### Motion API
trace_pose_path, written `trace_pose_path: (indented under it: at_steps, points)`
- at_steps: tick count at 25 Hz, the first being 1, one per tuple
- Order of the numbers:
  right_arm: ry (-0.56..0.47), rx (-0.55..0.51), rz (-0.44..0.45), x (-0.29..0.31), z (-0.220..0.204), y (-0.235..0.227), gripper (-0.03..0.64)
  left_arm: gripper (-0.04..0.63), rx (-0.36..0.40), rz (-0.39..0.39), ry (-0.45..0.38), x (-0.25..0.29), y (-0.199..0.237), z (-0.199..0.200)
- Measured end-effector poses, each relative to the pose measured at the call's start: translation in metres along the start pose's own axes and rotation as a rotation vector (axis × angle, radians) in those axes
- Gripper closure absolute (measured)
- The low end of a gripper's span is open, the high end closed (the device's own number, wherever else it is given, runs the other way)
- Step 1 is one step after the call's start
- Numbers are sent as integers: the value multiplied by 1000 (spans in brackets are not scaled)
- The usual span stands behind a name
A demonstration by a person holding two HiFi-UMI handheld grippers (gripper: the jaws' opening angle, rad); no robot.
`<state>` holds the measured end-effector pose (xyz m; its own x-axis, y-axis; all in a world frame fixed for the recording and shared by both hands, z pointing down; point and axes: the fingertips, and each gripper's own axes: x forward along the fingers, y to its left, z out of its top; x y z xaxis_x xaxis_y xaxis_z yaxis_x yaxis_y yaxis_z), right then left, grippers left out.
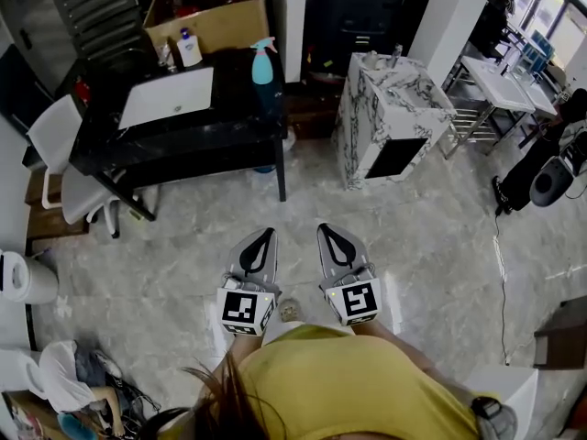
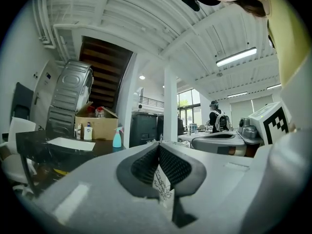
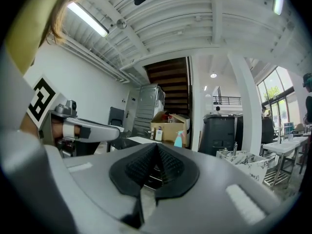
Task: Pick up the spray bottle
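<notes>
Nearest of all, the person's yellow top [image 1: 348, 388] filled the bottom of the head view. Just ahead of it both grippers were held out side by side over the pale tiled floor [image 1: 431, 246], each pointing toward the far side of the room. The left gripper [image 1: 266, 235] had its jaws pressed together with nothing between them, the ribbed black pads meeting at the tips in its own view. The right gripper [image 1: 326, 231] was likewise closed and empty, its pads touching at the tips.

Farther off and to the left stood a black table [image 1: 183, 149], well apart from both grippers, with a white chair [image 1: 57, 136] at its left end. A white sheet [image 1: 168, 97] lay flat on the tabletop. The spray bottle [image 1: 263, 62], teal and upright, stood near the table's far right corner, untouched. A small white pump bottle [image 1: 190, 49] stood left of it, in front of an open cardboard box [image 1: 220, 21] at the table's far edge. To the right of the table, a marble-patterned cabinet [image 1: 381, 122] stood on the floor.
</notes>
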<state>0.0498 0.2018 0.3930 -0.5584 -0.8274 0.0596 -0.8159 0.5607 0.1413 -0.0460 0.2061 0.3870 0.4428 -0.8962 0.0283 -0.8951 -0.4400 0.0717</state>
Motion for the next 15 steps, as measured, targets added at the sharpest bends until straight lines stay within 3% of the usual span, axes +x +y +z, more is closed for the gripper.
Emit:
trace_pose_path:
  at_steps: [11,15]
  points:
    - [48,0,-11,46,-5,-2,615,589,-56,7,-4,20,46,-8]
    - [8,-17,-3,68,0,-8,615,589,-47,11,-13,31,58,-7]
